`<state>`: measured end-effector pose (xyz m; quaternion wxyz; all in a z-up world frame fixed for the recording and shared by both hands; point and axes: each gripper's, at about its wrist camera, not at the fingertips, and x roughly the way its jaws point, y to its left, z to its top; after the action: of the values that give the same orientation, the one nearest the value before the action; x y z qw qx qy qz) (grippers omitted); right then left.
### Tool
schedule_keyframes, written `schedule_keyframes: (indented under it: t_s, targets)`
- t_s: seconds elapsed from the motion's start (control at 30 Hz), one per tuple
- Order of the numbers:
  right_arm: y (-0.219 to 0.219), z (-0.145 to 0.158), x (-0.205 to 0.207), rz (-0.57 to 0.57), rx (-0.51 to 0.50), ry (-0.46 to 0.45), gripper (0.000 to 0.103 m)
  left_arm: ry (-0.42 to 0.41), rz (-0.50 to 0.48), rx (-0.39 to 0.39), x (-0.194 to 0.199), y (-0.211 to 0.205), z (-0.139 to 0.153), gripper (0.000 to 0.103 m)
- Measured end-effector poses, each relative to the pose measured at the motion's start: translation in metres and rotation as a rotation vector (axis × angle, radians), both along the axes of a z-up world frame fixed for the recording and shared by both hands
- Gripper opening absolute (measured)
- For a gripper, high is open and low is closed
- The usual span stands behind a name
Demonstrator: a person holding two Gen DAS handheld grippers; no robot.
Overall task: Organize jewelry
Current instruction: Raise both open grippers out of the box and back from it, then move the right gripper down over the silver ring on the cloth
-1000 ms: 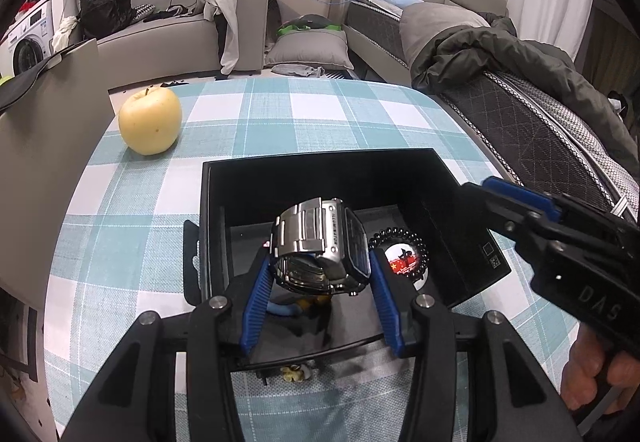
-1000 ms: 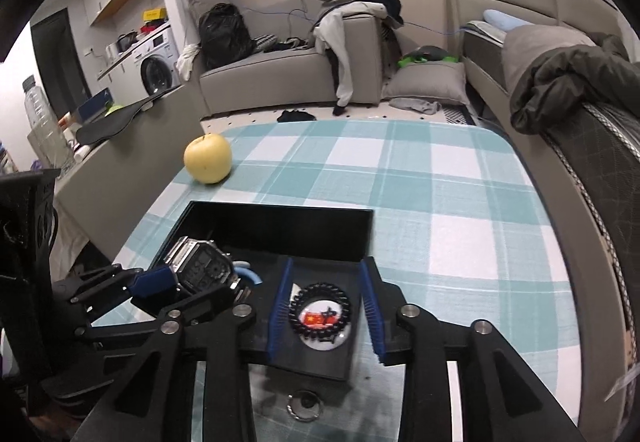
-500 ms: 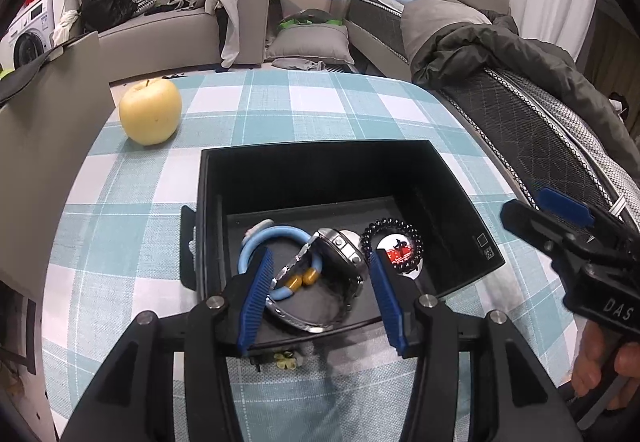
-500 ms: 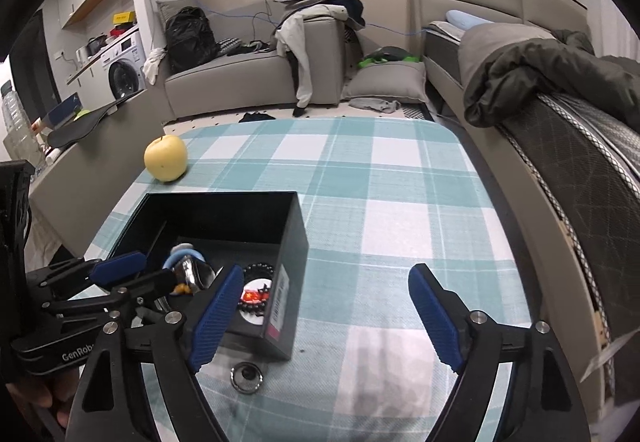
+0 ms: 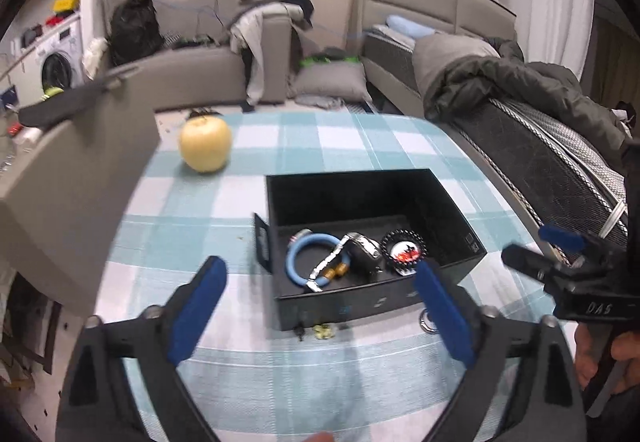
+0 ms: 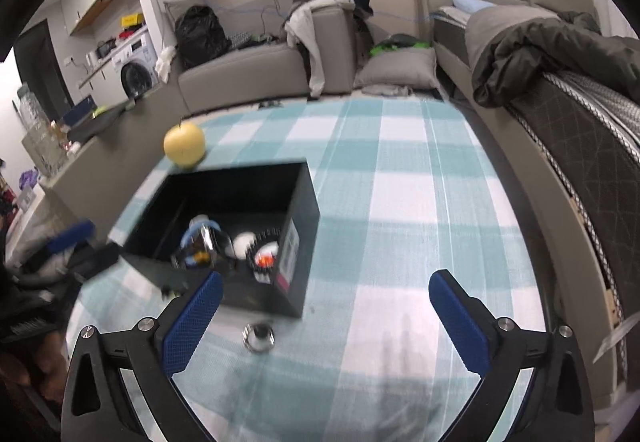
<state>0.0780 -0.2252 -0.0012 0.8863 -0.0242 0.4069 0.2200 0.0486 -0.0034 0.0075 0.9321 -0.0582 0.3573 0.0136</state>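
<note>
You're hovering both grippers, left (image 5: 320, 306) and right (image 6: 326, 316), wide and empty, risking knocking the ring (image 6: 259, 337) off the table's near edge beside the box (image 6: 296, 202).

We see a box (image 5: 372, 242) sitting on the surface (image 5: 360, 146). In the box, a bracelet (image 5: 310, 256) lies on the left, a watch (image 5: 360, 252) in the middle and a bead ring (image 5: 404, 248) on the right. An apple (image 5: 205, 144) sits behind the box, to its left. A small ring (image 6: 259, 336) lies on the surface just in front of the box.
</note>
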Motion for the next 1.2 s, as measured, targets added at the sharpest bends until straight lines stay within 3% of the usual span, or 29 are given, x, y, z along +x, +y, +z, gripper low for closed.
schedule_keyframes:
  t_s: [0.47,0.73,1.1,1.2]
  targets:
    - [0.018,-0.036,-0.014,0.140,-0.084,0.105,0.100,0.186,-0.005,0.015,0.007,-0.001,-0.045,0.102]
    - [0.030,-0.051,-0.017,0.230,-0.061,0.197,0.072,0.264,0.034,-0.043,0.007,0.013,-0.061,0.102]
    - [0.044,-0.057,-0.027,0.290,-0.113,0.178,0.047,0.241,0.039,-0.016,0.003,0.007,-0.056,0.102]
    - [0.048,-0.058,-0.028,0.292,-0.131,0.170,0.045,0.247,0.038,-0.011,0.004,0.008,-0.057,0.102]
